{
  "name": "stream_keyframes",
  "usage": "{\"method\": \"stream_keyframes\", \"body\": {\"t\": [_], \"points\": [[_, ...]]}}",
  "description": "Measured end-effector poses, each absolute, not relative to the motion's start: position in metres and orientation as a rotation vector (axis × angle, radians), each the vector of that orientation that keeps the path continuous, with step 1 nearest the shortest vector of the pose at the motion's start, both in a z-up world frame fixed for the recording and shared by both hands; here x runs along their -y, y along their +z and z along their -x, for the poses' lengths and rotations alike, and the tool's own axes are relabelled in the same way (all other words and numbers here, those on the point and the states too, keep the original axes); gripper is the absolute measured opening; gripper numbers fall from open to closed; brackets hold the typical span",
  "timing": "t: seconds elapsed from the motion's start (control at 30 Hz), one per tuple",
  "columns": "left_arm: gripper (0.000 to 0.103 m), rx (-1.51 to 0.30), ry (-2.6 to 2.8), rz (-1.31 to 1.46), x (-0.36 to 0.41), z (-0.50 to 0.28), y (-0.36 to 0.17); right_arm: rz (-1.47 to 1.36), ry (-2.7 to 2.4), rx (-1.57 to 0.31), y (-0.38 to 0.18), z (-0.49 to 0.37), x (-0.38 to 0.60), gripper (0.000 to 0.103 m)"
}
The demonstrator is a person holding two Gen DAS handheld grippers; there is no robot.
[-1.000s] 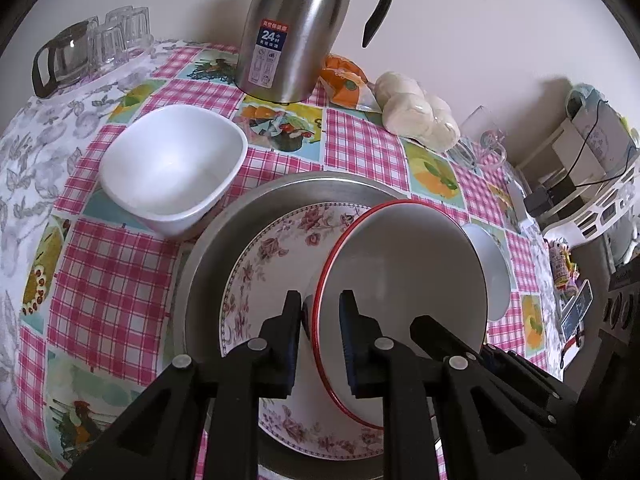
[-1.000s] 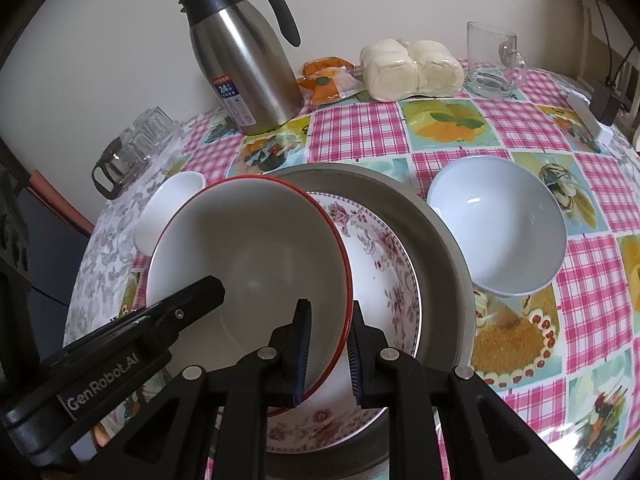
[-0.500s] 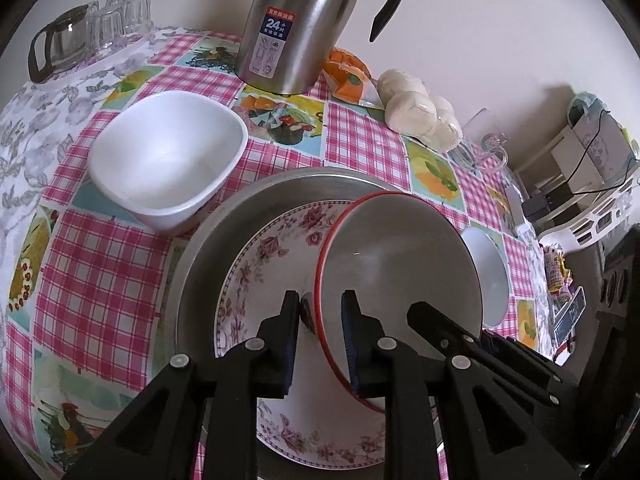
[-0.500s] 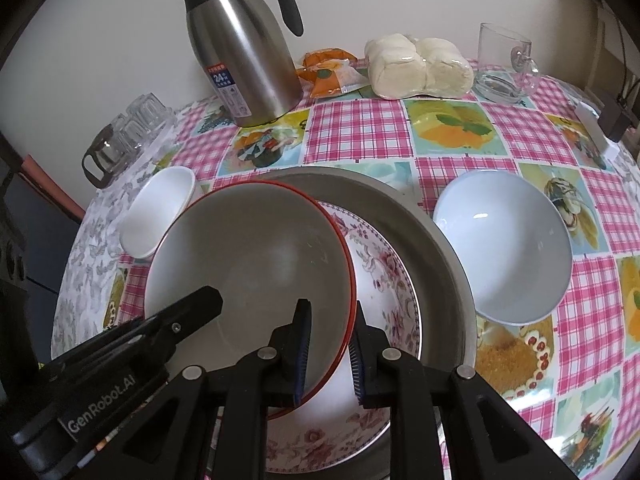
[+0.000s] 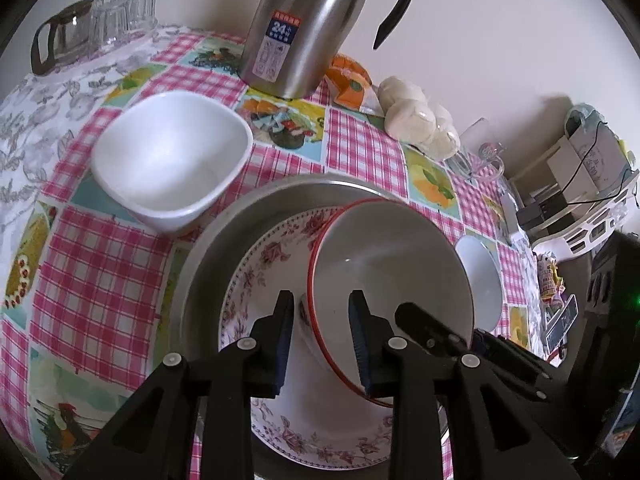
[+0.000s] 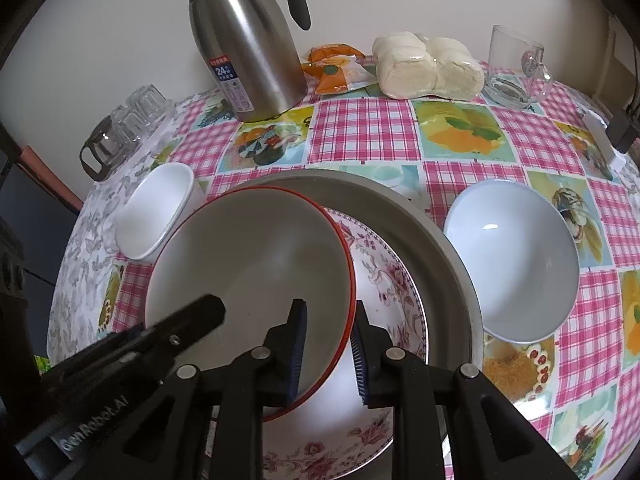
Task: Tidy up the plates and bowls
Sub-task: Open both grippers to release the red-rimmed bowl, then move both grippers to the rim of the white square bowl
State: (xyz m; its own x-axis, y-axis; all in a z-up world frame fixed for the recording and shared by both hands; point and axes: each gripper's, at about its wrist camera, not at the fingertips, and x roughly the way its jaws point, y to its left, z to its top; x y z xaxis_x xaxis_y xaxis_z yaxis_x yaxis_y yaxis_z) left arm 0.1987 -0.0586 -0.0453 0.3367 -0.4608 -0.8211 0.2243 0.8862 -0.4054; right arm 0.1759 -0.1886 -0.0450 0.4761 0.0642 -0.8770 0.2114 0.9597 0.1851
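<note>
We have the red-rimmed bowl [image 6: 248, 264] inside the floral plate [image 6: 394, 284], itself in the steel basin [image 6: 436, 232] | left gripper [image 5: 322, 332] and right gripper [image 6: 328, 340] each straddle the bowl's rim, jaws parted, not pinching | risk: bowl sits tilted; withdrawing unevenly could snag the rim and clatter it.

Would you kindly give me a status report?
Both grippers open, straddling red-rimmed bowl rim: left gripper, right gripper. Bowl inside floral plate. Nothing blocking.
</note>
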Motion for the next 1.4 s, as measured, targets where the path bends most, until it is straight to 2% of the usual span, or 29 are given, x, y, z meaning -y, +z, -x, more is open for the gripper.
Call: {"method": "stream_keyframes", "body": {"t": [0.07, 0.17, 0.2, 0.27, 0.33, 0.5, 0.57, 0.67, 0.77, 0.9, 1.0, 1.2, 1.27, 1.4], "points": [[0.038, -1.139, -0.436, 0.218, 0.057, -0.198, -0.042, -0.29, -0.102, -1.061, -0.044, -0.172, 0.19, 0.042], [0.04, -1.122, -0.407, 0.19, 0.052, -0.197, -0.036, -0.296, -0.119, -1.032, -0.042, -0.163, 0.194, 0.059], [0.041, -1.116, -0.405, 0.186, 0.051, -0.196, -0.034, -0.297, -0.122, -1.022, -0.04, -0.161, 0.195, 0.06], [0.052, -1.102, -0.4, 0.181, 0.047, -0.195, -0.029, -0.292, -0.128, -1.004, -0.036, -0.156, 0.195, 0.063], [0.057, -1.092, -0.389, 0.17, 0.045, -0.193, -0.025, -0.281, -0.14, -0.989, -0.033, -0.151, 0.195, 0.068], [0.059, -1.077, -0.346, 0.124, 0.041, -0.189, -0.017, -0.278, -0.166, -0.944, -0.029, -0.137, 0.199, 0.084], [0.067, -1.069, -0.319, 0.096, 0.04, -0.189, -0.015, -0.271, -0.171, -0.925, -0.026, -0.132, 0.199, 0.085], [0.068, -1.059, -0.293, 0.071, 0.04, -0.188, -0.012, -0.26, -0.177, -0.905, -0.022, -0.126, 0.199, 0.088], [0.068, -1.059, -0.282, 0.059, 0.04, -0.187, -0.012, -0.274, -0.19, -0.887, -0.019, -0.12, 0.202, 0.096], [0.069, -1.063, -0.267, 0.034, 0.043, -0.186, -0.013, -0.276, -0.2, -0.887, -0.019, -0.117, 0.204, 0.098], [0.083, -1.059, -0.244, 0.018, 0.042, -0.186, -0.014, -0.275, -0.203, -0.882, -0.019, -0.116, 0.205, 0.101], [0.086, -1.032, -0.209, 0.008, 0.035, -0.186, -0.011, -0.266, -0.205, -0.856, -0.012, -0.112, 0.207, 0.103], [0.099, -1.018, -0.185, 0.006, 0.031, -0.186, -0.011, -0.268, -0.209, -0.854, -0.011, -0.111, 0.208, 0.103], [0.103, -0.985, -0.113, 0.037, 0.016, -0.189, -0.009, -0.273, -0.214, -0.835, -0.009, -0.109, 0.21, 0.103]]}}
